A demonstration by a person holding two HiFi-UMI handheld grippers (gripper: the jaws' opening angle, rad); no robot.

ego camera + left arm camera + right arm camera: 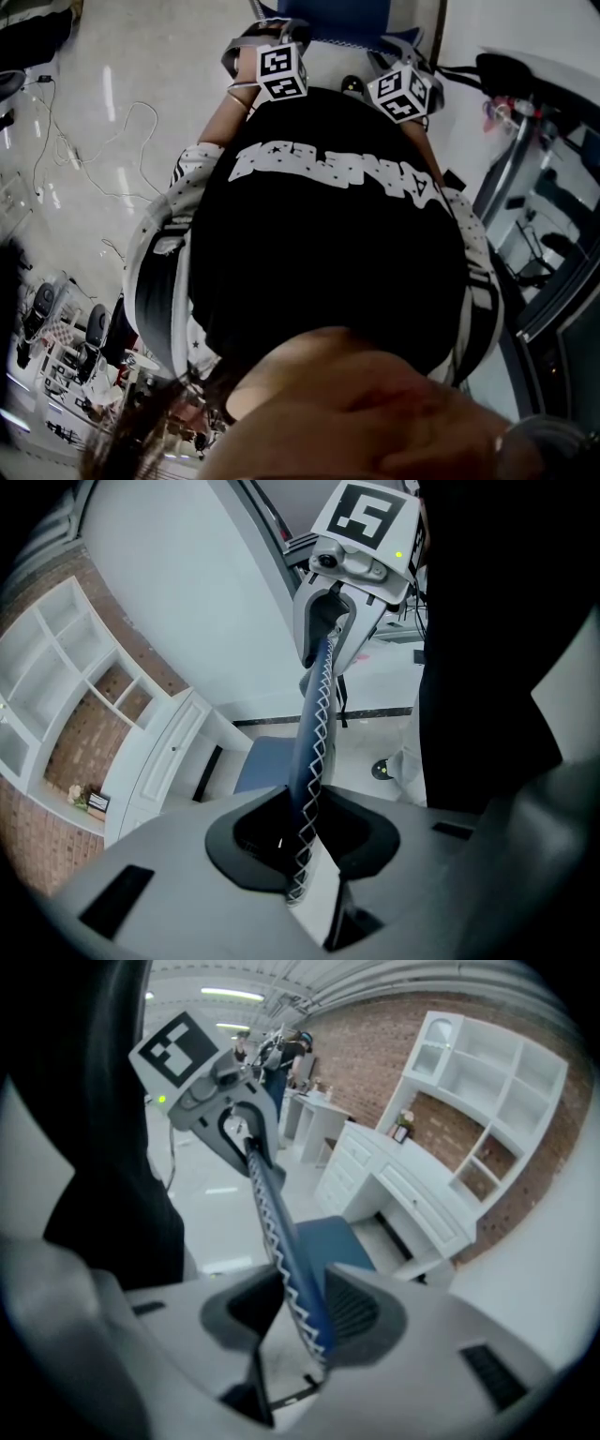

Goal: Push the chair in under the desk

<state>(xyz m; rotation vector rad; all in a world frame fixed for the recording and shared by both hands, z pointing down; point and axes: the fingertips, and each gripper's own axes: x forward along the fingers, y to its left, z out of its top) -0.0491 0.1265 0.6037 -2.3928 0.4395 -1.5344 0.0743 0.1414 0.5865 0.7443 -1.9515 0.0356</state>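
Now left gripper (305, 847) and right gripper (302, 1321), tilted down, clamp chair (315, 719)

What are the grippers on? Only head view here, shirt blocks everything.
Observer: Both are clamped on the chair back, along its stitched top edge: left gripper at one spot, right gripper further along.
Operator: Desk in sight?
Observer: Yes. A white desk with drawers stands just beyond the blue seat. The seat looks not yet under it.
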